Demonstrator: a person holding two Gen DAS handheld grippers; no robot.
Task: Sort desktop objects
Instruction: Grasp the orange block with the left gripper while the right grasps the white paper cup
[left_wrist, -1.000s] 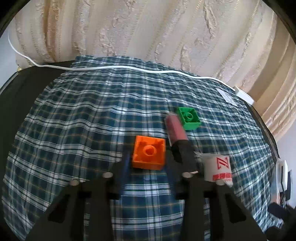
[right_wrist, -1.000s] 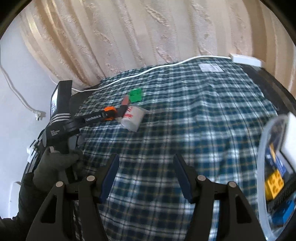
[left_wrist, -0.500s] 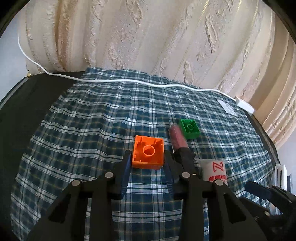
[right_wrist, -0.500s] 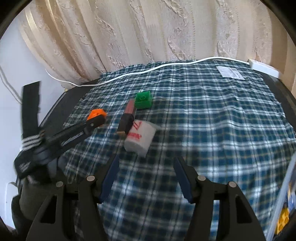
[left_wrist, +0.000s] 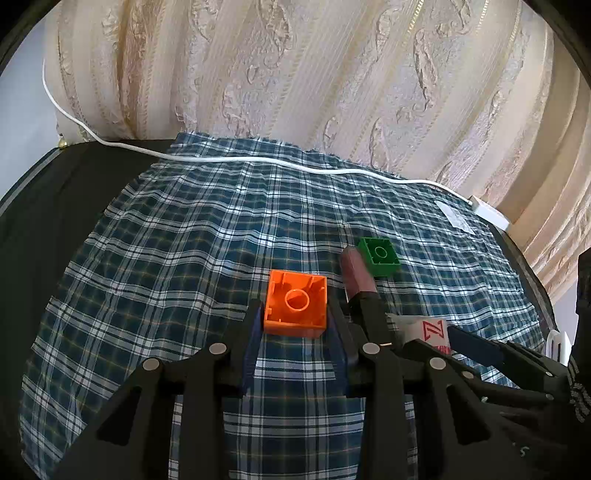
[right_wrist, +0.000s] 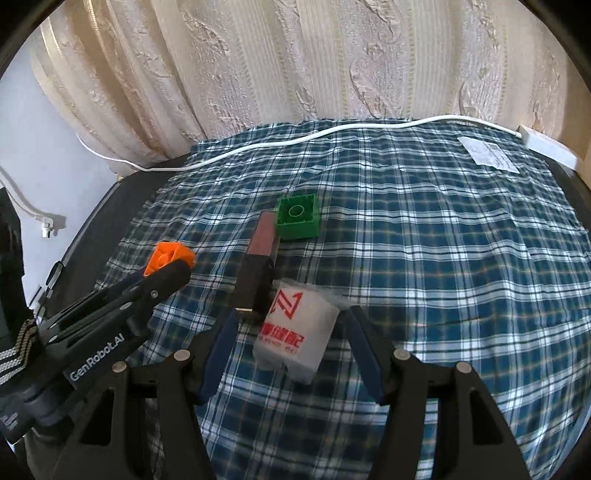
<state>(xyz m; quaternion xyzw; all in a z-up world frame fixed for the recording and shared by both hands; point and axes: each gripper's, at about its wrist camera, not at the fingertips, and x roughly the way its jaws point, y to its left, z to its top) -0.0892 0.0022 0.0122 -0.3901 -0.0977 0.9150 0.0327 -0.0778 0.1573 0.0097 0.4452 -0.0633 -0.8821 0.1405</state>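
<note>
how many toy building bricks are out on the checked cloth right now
2. The orange brick sits between the left gripper fingers; the green brick lies farther back beside the dark reddish tube. Others may be out of frame.

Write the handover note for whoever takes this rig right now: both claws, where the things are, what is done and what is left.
Left claw: shut on the orange brick, hollow side up.
Right claw: closing around the white packet, pads not yet touching it.
On the plaid cloth: the green brick, also hollow side up; the dark red and black stick lying between it and the packet, its black end beside the packet.
Done: orange brick gripped.
Left: grip the packet, put both away, then collect the green brick and the stick. No sorting container is in view.
</note>
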